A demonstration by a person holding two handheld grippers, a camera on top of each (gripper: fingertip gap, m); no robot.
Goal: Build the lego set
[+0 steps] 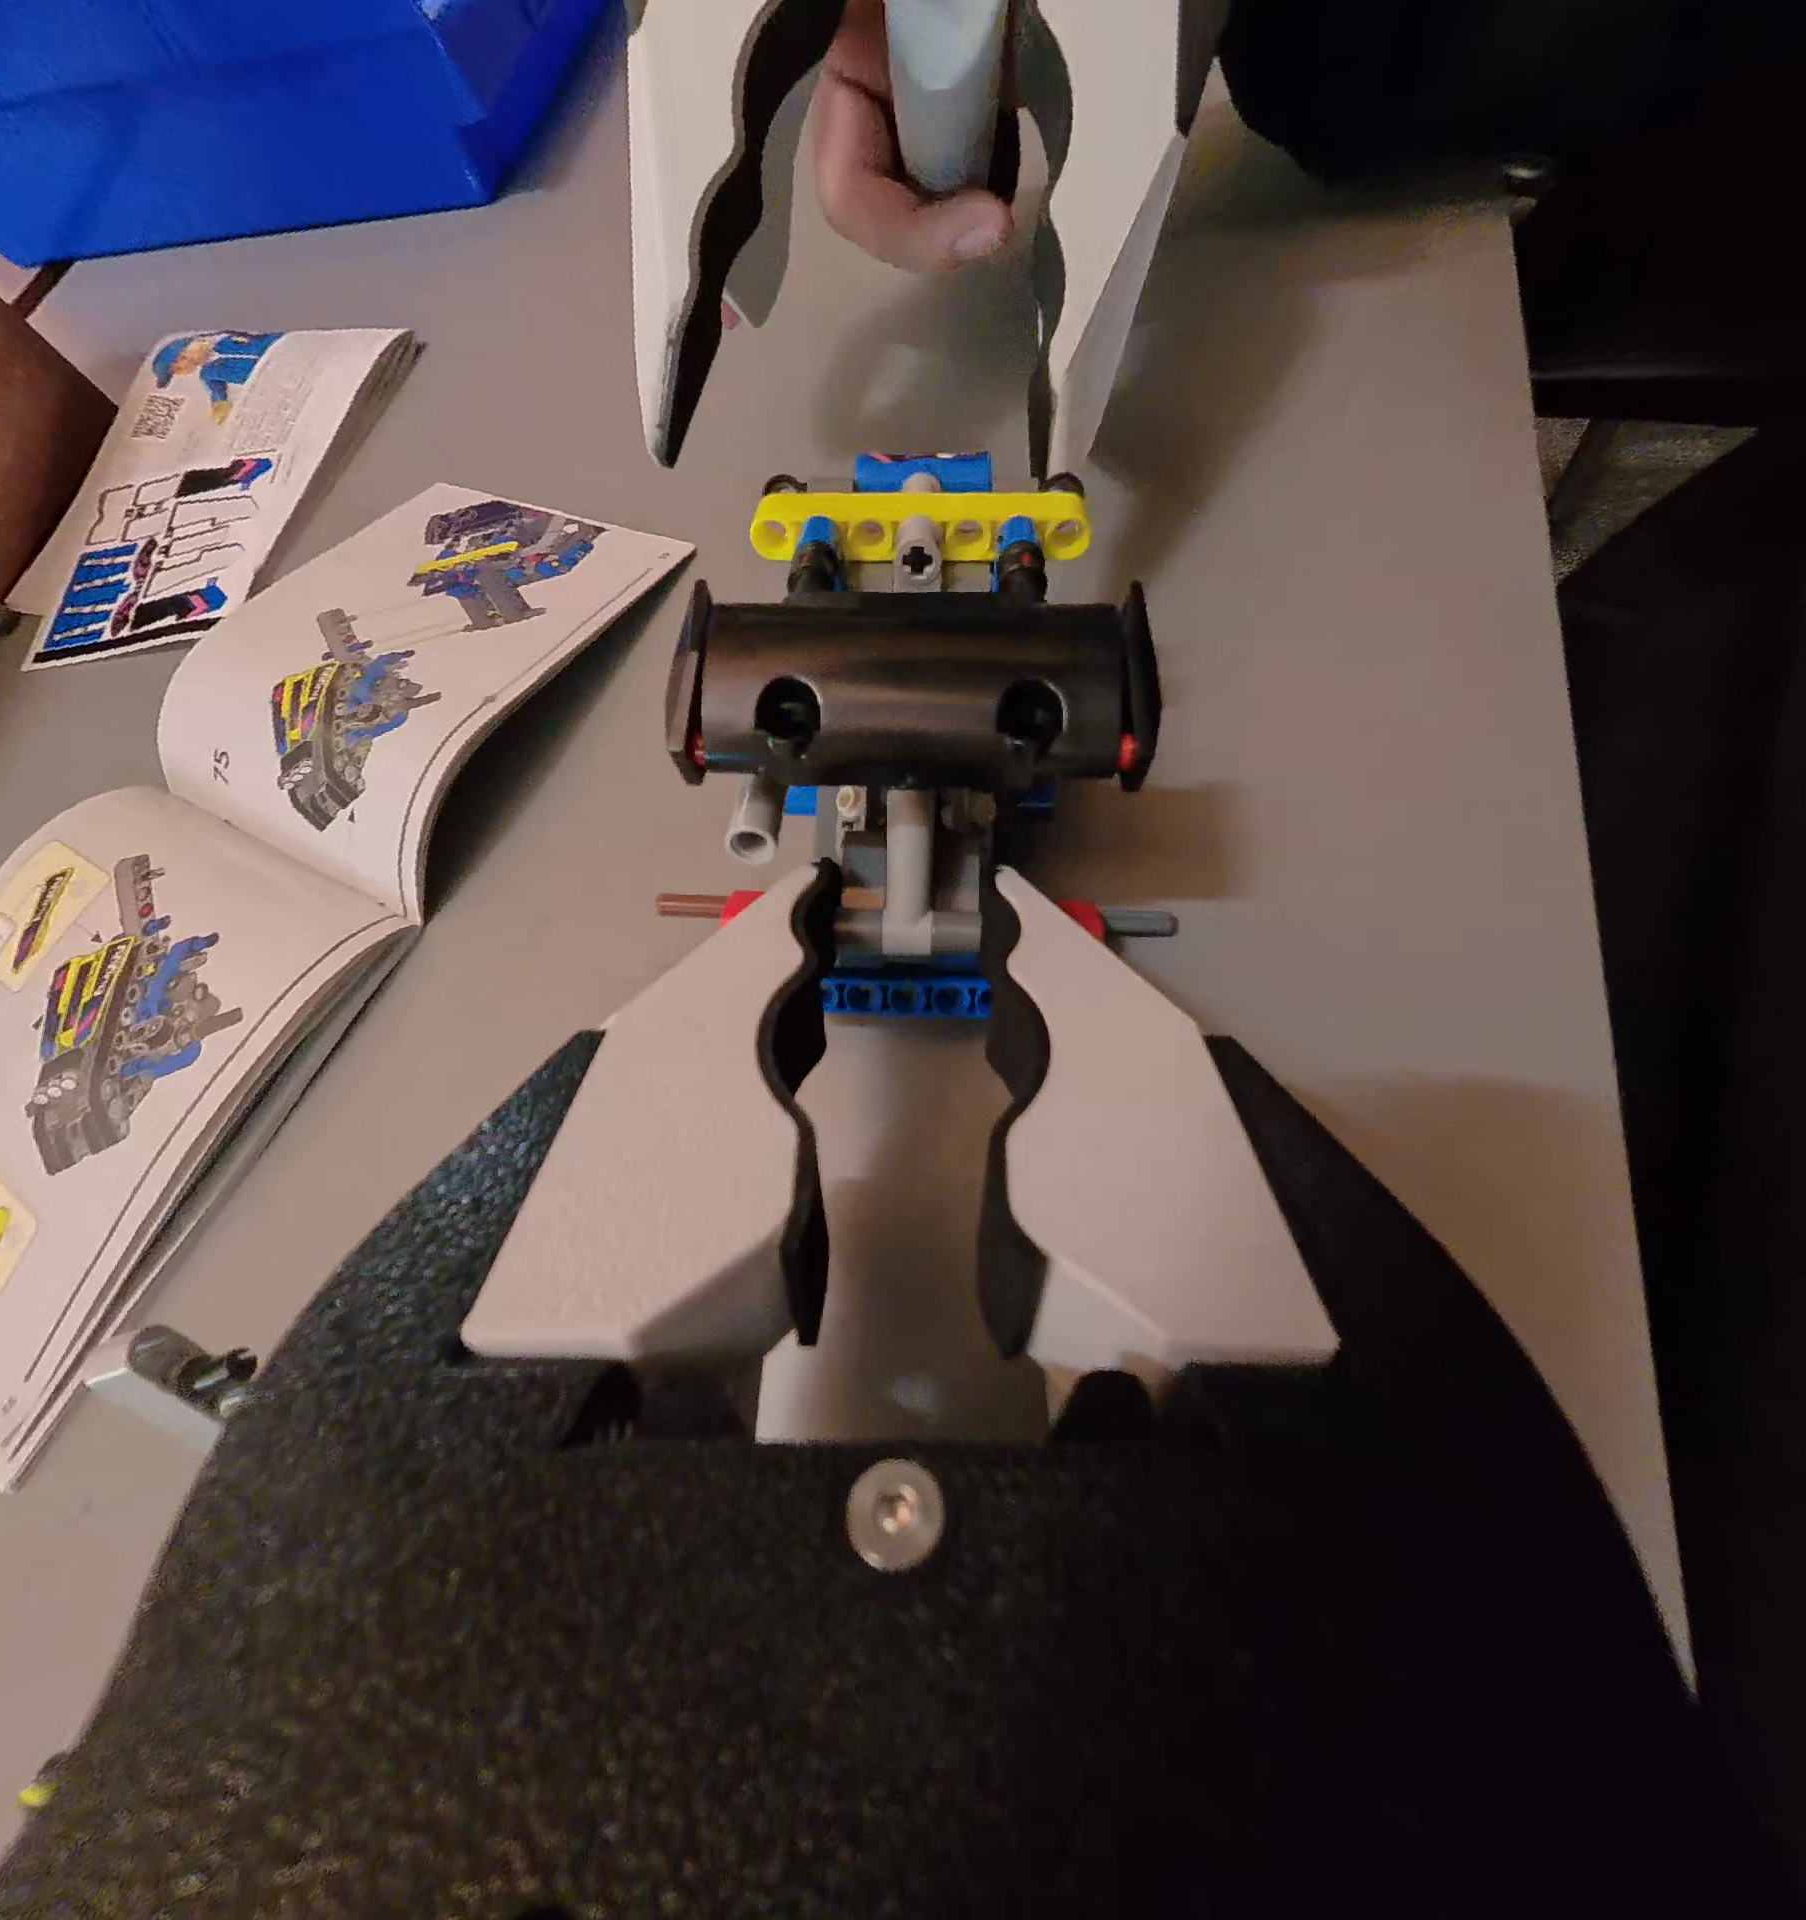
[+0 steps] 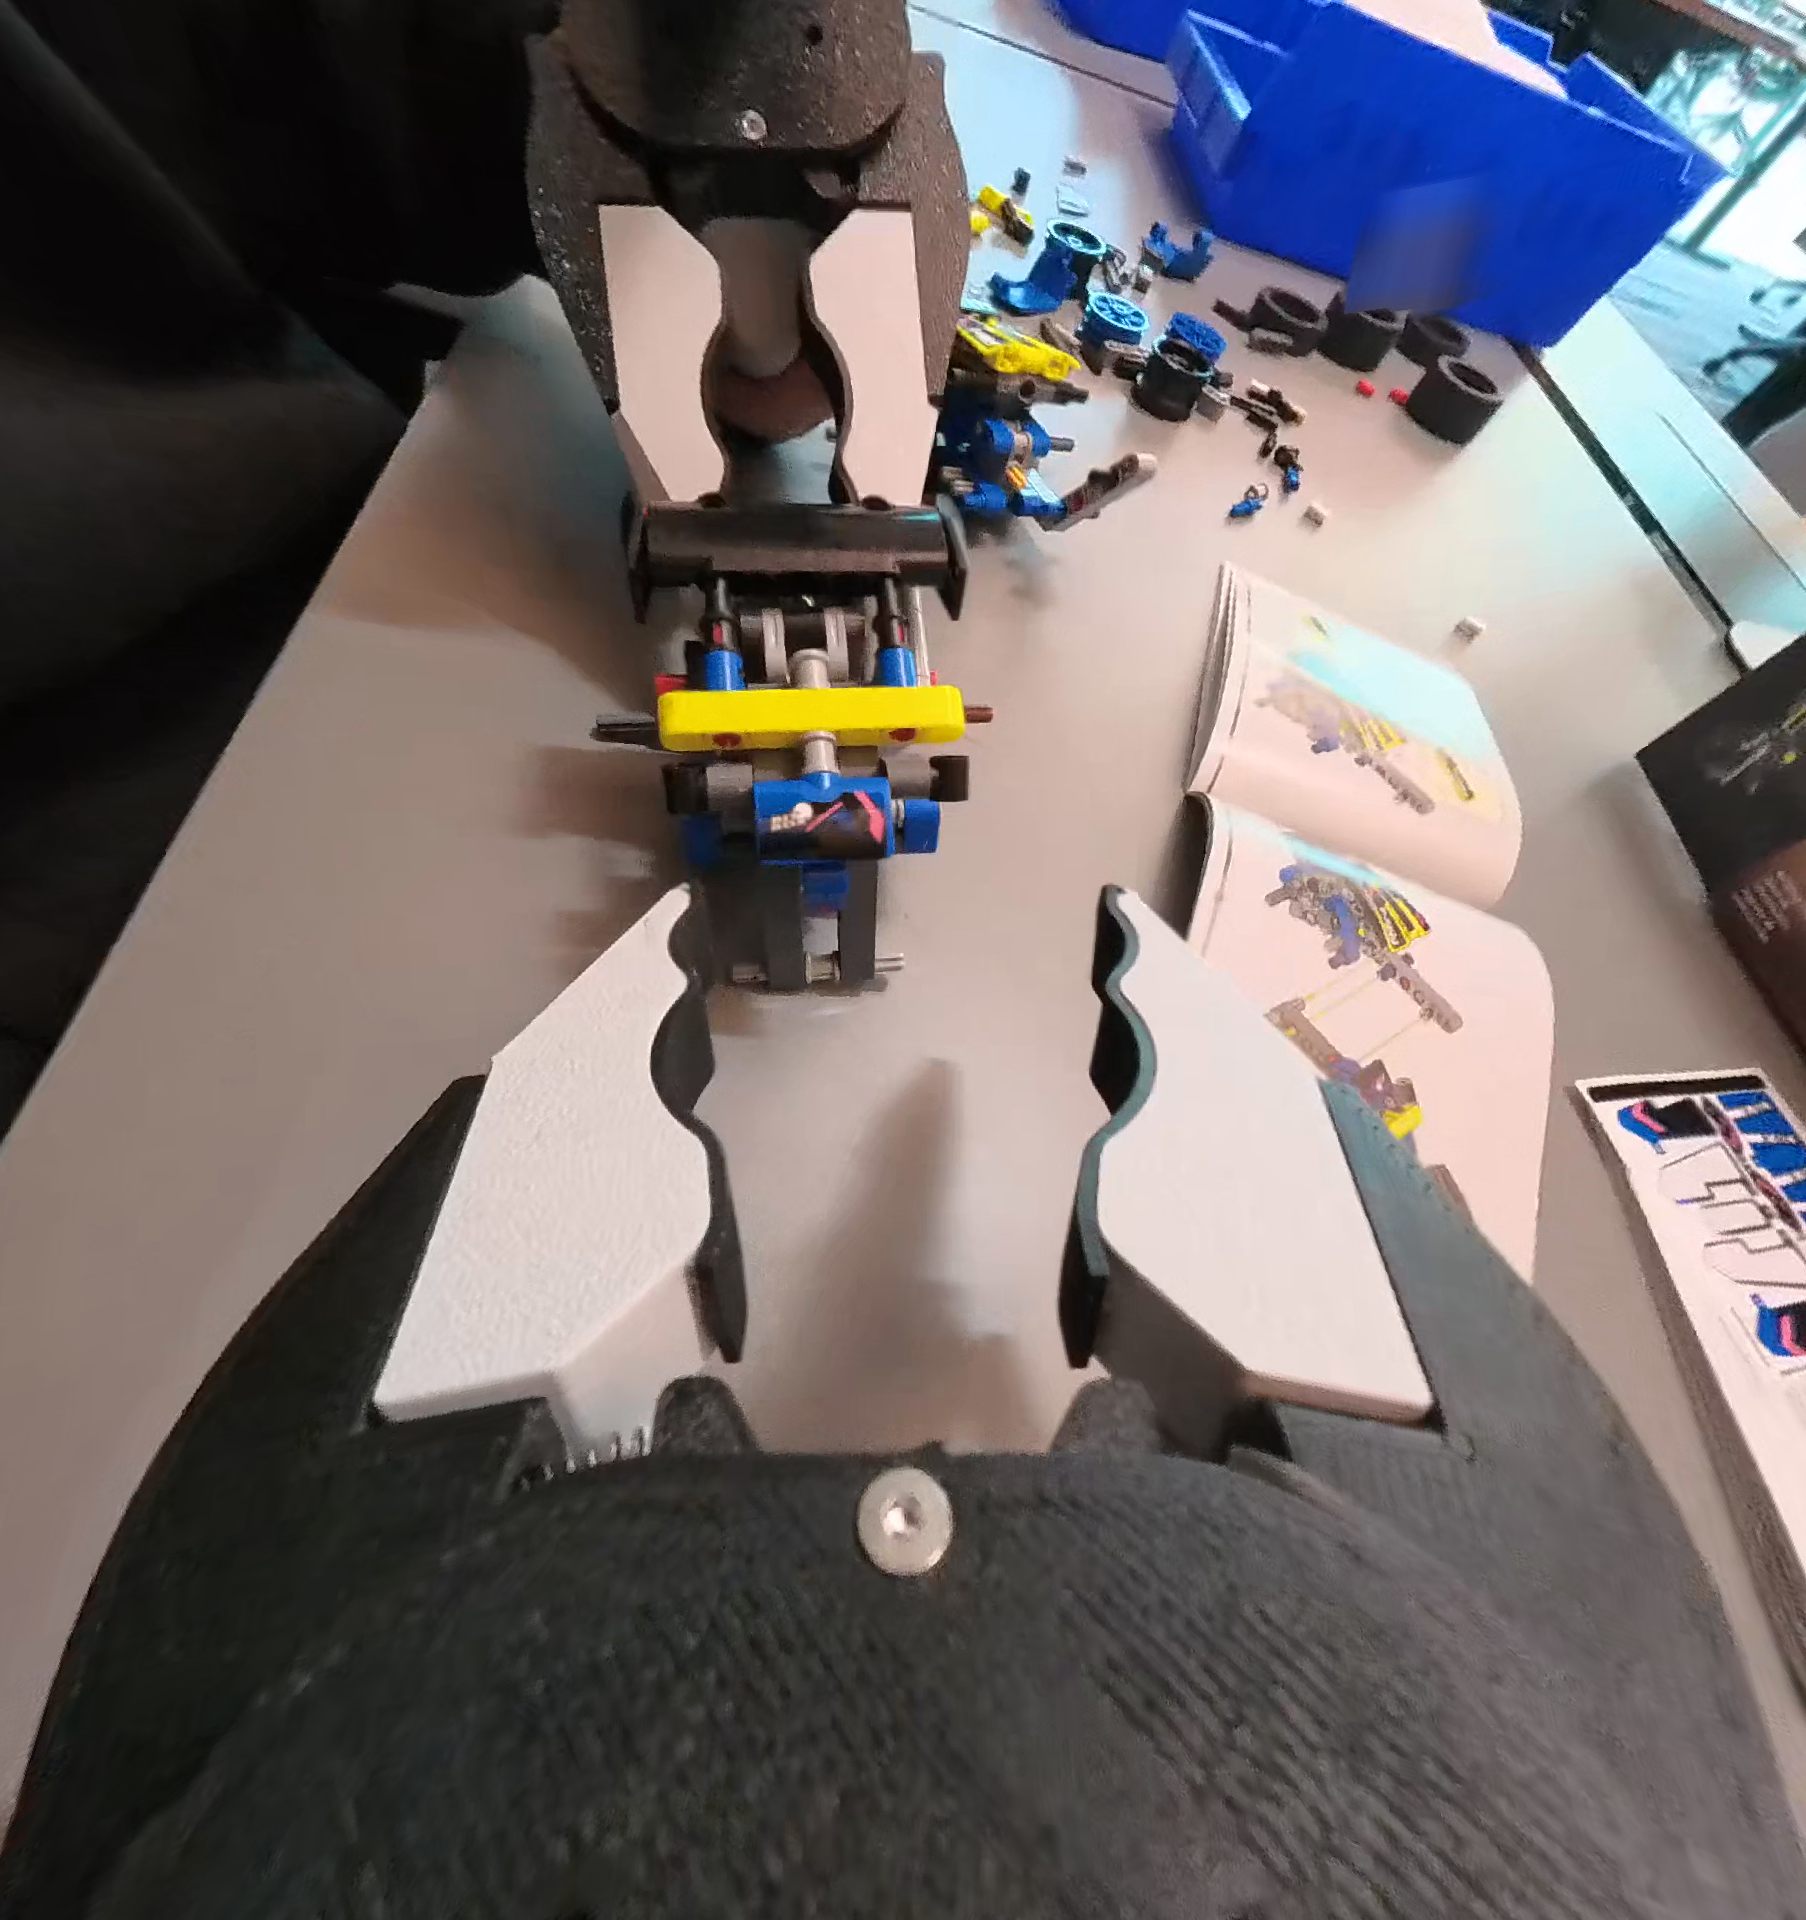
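The brick-built chassis [image 1: 914, 727] sits mid-frame on the tabletop [image 1: 1294, 831]; our left tongs [image 1: 909, 914] pinch its grey axle end, while our right tongs [image 2: 894, 935] gape wide at the opposite end, gripping nothing.

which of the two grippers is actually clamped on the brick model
The left gripper: its fingers close on the grey end of the brick model. The right gripper stands wide open at the other end, one finger well clear.

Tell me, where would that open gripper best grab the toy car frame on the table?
Probably by the narrow dark grey bars at the end of the toy car frame facing the right gripper, coming straight along the table. That end is slim with flat sides, while the yellow beam and black wing look wider.
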